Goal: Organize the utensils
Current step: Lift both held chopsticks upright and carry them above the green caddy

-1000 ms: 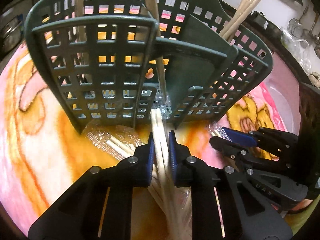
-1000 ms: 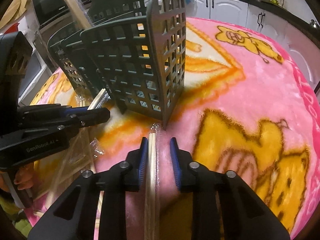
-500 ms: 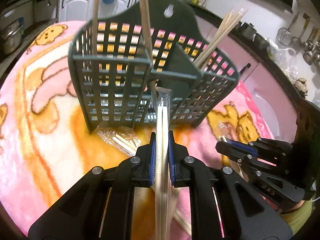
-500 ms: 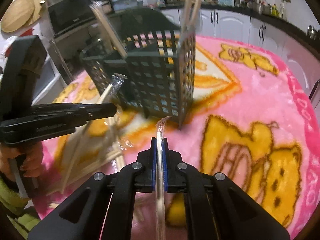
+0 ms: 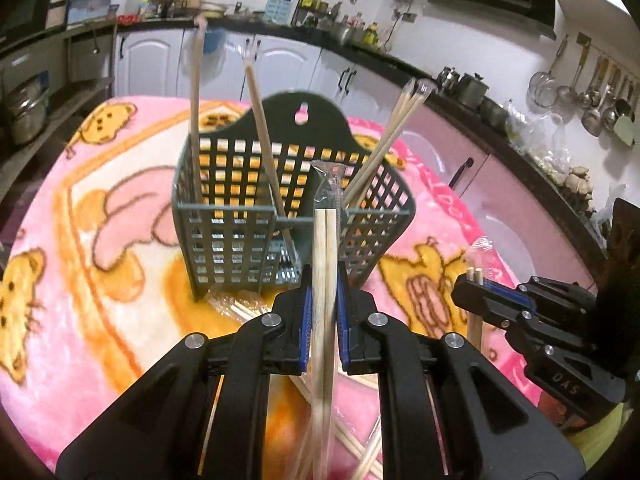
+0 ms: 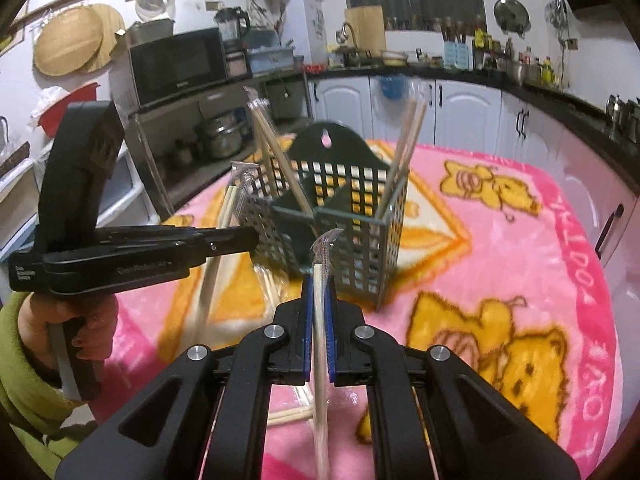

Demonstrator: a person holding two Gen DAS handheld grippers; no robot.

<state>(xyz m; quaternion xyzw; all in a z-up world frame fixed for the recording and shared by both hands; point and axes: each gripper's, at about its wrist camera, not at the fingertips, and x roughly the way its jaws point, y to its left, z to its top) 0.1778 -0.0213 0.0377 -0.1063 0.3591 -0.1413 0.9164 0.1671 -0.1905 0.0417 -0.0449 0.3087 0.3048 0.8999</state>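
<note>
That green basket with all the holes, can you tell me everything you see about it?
The green basket looks like dark green plastic with square-holed grid walls, inner dividers making compartments, and a taller curved back with a hanging hole. It stands upright on the pink cartoon blanket. Several wrapped chopsticks lean inside different compartments, sticking out above the rim. More wrapped chopsticks lie on the blanket by its base. Neither gripper touches it.

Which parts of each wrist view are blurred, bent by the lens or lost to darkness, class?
Left wrist view: counters curve with fisheye distortion, corners go black, the wrapped chopsticks smear below the left gripper. Right wrist view: the same curving and dark corners, the other wrapped chopsticks blur toward the bottom edge, while the green basket stays sharp.
</note>
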